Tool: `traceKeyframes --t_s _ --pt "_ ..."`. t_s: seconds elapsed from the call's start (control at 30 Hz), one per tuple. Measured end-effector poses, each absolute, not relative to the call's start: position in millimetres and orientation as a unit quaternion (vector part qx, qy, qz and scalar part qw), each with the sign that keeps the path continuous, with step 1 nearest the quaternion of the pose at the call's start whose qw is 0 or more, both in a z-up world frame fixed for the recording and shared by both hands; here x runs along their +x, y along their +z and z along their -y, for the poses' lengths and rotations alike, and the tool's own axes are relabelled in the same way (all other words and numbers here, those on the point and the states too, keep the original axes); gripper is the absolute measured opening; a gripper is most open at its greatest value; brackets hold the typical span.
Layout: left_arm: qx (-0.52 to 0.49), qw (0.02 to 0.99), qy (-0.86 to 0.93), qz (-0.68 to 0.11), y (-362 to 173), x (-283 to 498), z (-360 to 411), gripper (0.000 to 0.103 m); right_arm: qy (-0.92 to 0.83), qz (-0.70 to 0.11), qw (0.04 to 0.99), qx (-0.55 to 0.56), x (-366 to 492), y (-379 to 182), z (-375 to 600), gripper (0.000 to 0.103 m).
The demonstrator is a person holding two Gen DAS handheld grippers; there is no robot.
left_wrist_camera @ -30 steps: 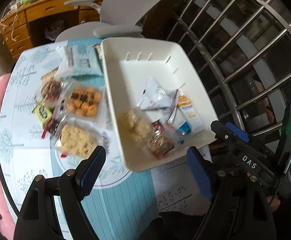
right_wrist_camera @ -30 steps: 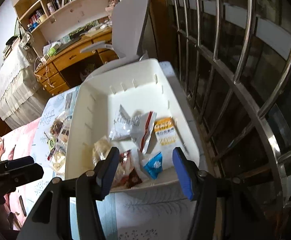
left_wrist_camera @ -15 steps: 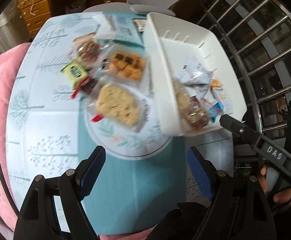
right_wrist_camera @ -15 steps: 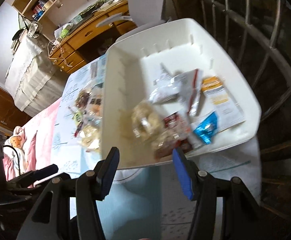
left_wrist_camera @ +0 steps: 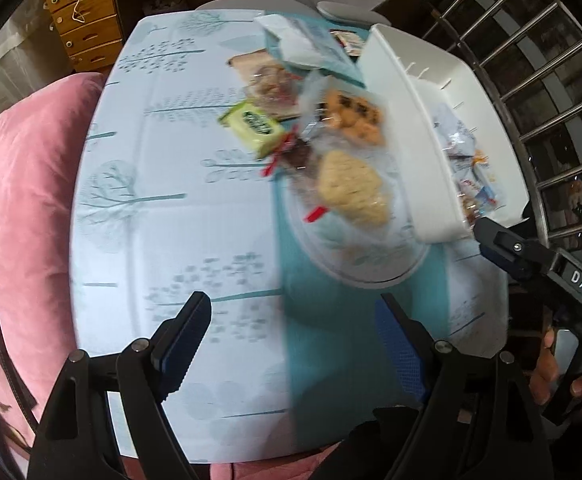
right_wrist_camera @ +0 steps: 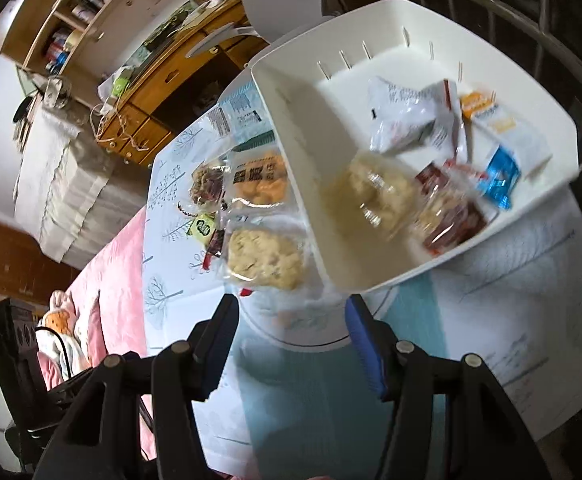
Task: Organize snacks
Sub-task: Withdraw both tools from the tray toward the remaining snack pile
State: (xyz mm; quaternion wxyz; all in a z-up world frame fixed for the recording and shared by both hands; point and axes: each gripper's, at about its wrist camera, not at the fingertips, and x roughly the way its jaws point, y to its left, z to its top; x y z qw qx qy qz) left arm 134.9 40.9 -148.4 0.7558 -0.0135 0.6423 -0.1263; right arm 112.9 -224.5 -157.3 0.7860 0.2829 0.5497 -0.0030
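Left wrist view has swung from the white bin (left_wrist_camera: 407, 120) toward the loose snacks (left_wrist_camera: 351, 188) on the worktop (left_wrist_camera: 179, 240), both tongs, left (left_wrist_camera: 291, 340) and right (right_wrist_camera: 291, 344), released and empty, likely seeking the next packet.

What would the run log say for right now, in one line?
left gripper: jaws open, empty | right gripper: jaws open, empty | white bin: some snacks inside | table: snacks beside bin

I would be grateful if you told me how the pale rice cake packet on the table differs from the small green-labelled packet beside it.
The rice cake packet is larger, clear-wrapped and beige; the green-labelled packet is smaller, opaque and yellow-green. The rice cake packet lies nearer the white bin, the green-labelled packet farther from it. Both lie on the tablecloth, outside the bin.
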Motion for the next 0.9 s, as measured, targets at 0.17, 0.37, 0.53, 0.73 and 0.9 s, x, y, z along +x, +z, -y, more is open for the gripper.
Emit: traceKeyframes --t_s 0.17,0.37,0.53,0.73,0.9 --pt "0.009 0.754 -0.14 -0.642 -150 143 -74 0.082 -0.031 -0.546 0.777 0.311 108 -168 195 0.056" --pt "0.049 0.744 -0.165 -0.645 -156 158 -97 0.083 -0.061 -0.535 0.777 0.326 104 -178 163 0.056" --pt "0.08 0.736 -0.179 -0.648 -163 174 -98 0.083 -0.078 -0.537 0.786 0.296 103 -183 144 0.056" --pt "0.077 0.718 -0.175 -0.67 -180 195 -90 0.083 -0.085 -0.534 0.811 0.222 109 -182 129 0.066" --pt "0.052 0.703 -0.159 -0.691 -193 210 -81 0.083 -0.07 -0.533 0.835 0.118 122 -181 117 0.067"
